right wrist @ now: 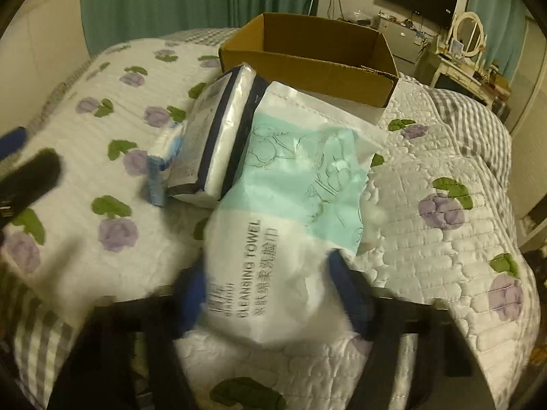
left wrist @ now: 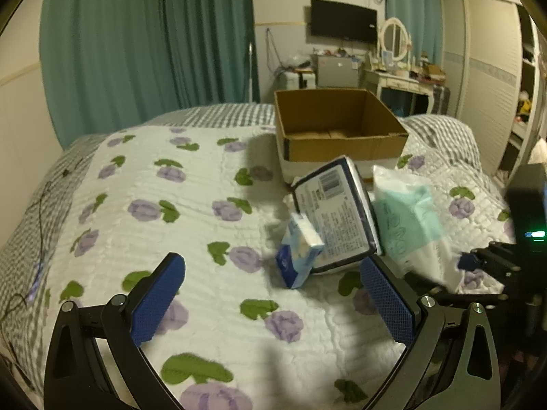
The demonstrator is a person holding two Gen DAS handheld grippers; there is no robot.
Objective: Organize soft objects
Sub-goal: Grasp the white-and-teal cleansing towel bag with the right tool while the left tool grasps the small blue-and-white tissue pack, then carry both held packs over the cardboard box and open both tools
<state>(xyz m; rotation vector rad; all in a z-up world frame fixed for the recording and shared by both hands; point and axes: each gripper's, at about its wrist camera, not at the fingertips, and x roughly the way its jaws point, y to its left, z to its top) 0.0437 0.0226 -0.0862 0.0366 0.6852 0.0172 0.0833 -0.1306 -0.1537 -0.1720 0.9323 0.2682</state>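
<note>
On the flowered quilt lie a small blue tissue pack (left wrist: 300,253), a dark-edged tissue pack (left wrist: 336,215) leaning on it, and a white and mint cleansing towel pack (left wrist: 407,217). An open cardboard box (left wrist: 336,126) stands behind them. My left gripper (left wrist: 270,302) is open and empty above the quilt, just short of the small pack. My right gripper (right wrist: 270,294) has its blue fingers on both sides of the cleansing towel pack (right wrist: 290,218), pressing its near end; the view is blurred. The dark-edged pack (right wrist: 218,143), small pack (right wrist: 164,164) and box (right wrist: 307,58) show beyond.
The bed's quilt (left wrist: 205,212) spreads wide to the left. A grey checked blanket (left wrist: 441,130) lies at the far end. A cable (left wrist: 37,212) runs along the left bed edge. Curtains, a TV, a dresser and a wardrobe stand past the bed.
</note>
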